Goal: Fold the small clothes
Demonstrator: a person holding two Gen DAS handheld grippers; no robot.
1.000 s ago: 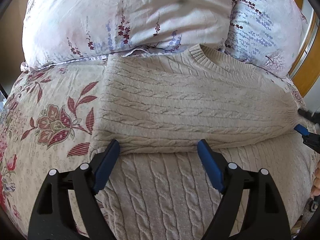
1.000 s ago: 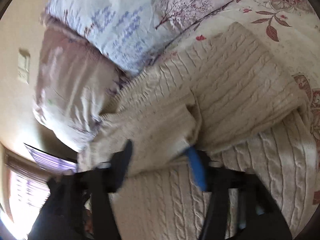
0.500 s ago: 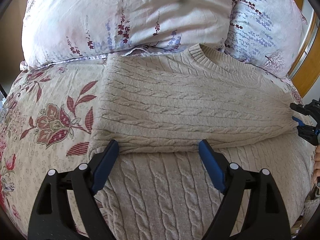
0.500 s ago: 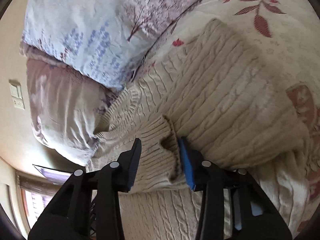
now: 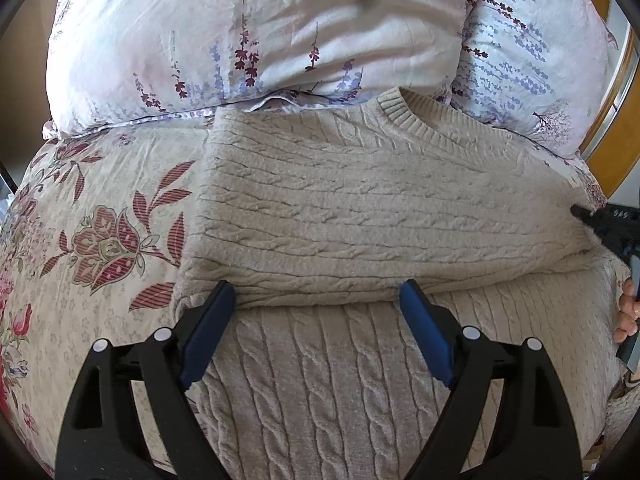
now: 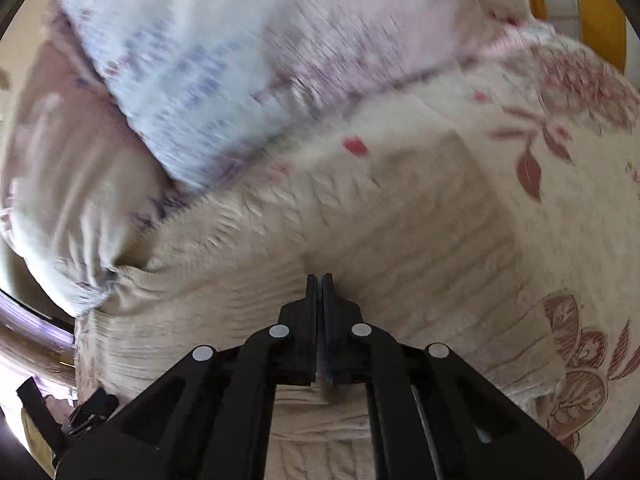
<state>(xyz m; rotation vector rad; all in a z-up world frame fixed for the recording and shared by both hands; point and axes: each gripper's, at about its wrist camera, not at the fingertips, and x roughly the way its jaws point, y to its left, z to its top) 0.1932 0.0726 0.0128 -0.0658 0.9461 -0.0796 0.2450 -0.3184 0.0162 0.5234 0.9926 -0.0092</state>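
Left tongs (image 5: 316,300) stand wide open over the sweater (image 5: 360,216), gripping nothing. Right tongs (image 6: 319,280) have just closed fully; nothing visible between them. Floral bed (image 5: 100,200) beneath, pillows (image 5: 240,28) beyond.

L gripper (image 5: 316,304): jaws wide apart, blue pads angled down, nothing between them. R gripper (image 6: 319,280): jaws just closed, pads together, tips pointing down; no cloth visibly pinched between them. R view motion-blurred. In L view, R gripper's black tip at far right; fingers of person's hand (image 5: 626,312) behind it.
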